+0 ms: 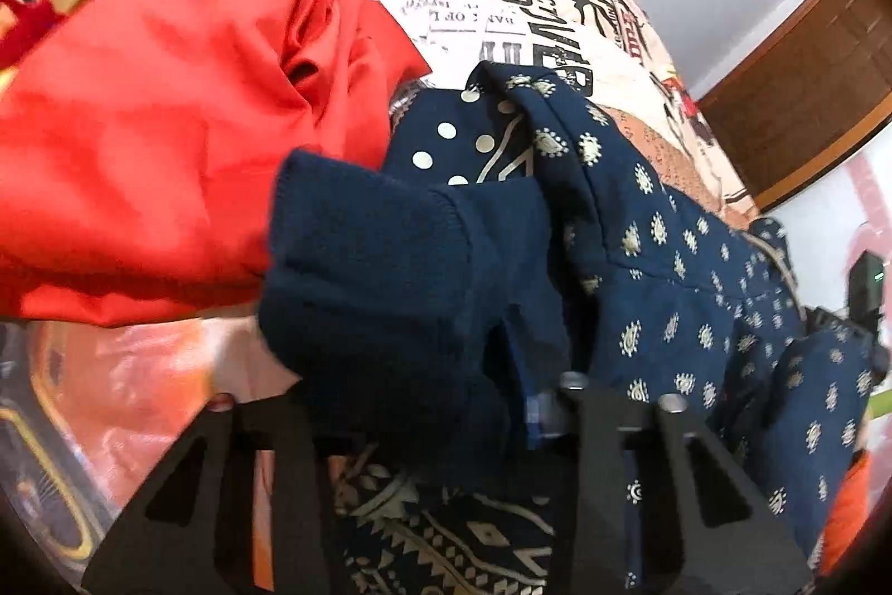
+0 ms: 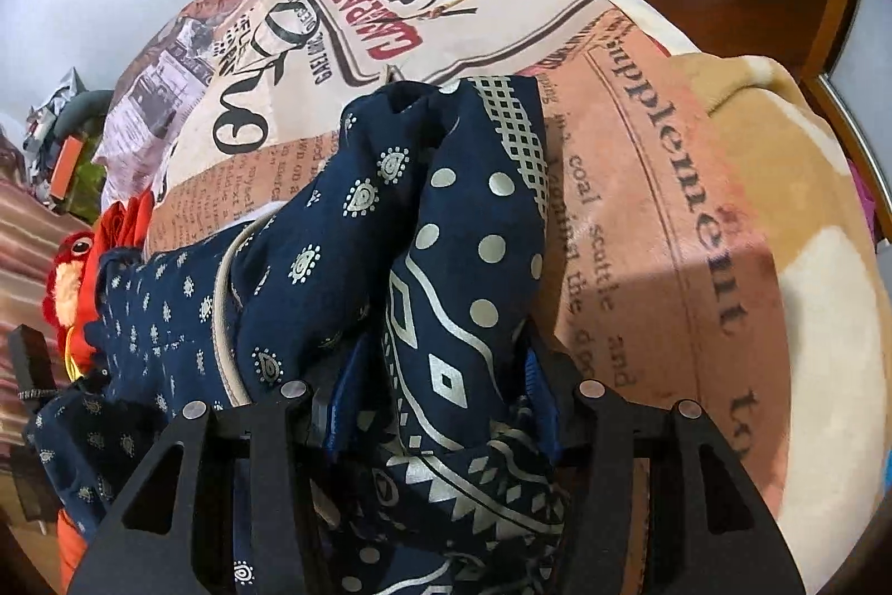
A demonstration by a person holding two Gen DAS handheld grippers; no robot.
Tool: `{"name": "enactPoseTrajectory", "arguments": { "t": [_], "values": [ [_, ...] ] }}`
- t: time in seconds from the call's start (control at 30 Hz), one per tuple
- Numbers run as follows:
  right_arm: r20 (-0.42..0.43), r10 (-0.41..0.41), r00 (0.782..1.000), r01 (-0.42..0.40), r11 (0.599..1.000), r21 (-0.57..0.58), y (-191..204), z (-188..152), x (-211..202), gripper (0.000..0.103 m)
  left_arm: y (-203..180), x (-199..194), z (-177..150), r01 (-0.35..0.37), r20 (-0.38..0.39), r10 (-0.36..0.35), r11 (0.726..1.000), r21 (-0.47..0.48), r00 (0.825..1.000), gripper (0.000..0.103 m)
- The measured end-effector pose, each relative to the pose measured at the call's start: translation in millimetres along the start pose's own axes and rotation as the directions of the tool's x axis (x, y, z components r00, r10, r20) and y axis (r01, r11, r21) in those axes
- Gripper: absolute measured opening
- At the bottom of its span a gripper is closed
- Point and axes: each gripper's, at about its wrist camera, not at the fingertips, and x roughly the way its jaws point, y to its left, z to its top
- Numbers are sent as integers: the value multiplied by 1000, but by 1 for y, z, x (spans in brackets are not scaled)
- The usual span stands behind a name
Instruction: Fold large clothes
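Garment held over the bed by two tools.

One navy patterned garment [image 2: 345, 227], one red cloth [image 1: 167, 138] and one red plush toy [image 2: 69, 277] lie on the printed bedspread [image 2: 641, 182]. The left tool [image 1: 440, 405] grips a plain navy fold running up to 11 o'clock; the right tool [image 2: 440, 400] grips a dotted fold rising toward 12 o'clock.

Red garment [image 1: 167, 149] left; bedspread [image 2: 669, 232] clear right
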Motion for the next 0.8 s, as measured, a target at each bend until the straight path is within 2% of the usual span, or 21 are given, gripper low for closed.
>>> {"name": "enactPoseTrajectory", "arguments": {
  "t": [0.07,0.13,0.2,0.3,0.43,0.57,0.6,0.7,0.8],
  "values": [
    [7,31,1000,-31,999,-17,3,-1,-5,25,-8,-6,-5,-66,14,66,997,46,998,23],
    [21,53,998,-52,998,-31,7,-4,-13,18,-16,-18,-11,-115,36,112,990,86,993,17],
    [48,58,997,-57,998,-35,12,-5,-25,16,-24,-32,-15,-130,68,122,985,116,990,16],
    [99,75,992,-71,996,-47,23,-6,-47,14,-42,-58,-17,-182,143,159,969,168,977,14],
    [167,96,981,-78,991,-107,47,-4,-75,14,-71,-95,-11,-216,256,155,950,227,954,13],
    [227,117,967,-80,983,-166,68,5,-96,13,-85,-115,3,-201,302,118,945,259,946,13],
    [237,123,964,-82,981,-175,73,8,-99,13,-84,-116,7,-199,305,115,945,259,945,13],
    [252,118,960,-71,979,-189,78,16,-99,13,-71,-104,19,-155,251,95,960,233,963,15],
    [217,96,971,-58,983,-173,71,20,-80,13,-44,-73,27,-77,126,57,985,154,990,17]
  ]
}}
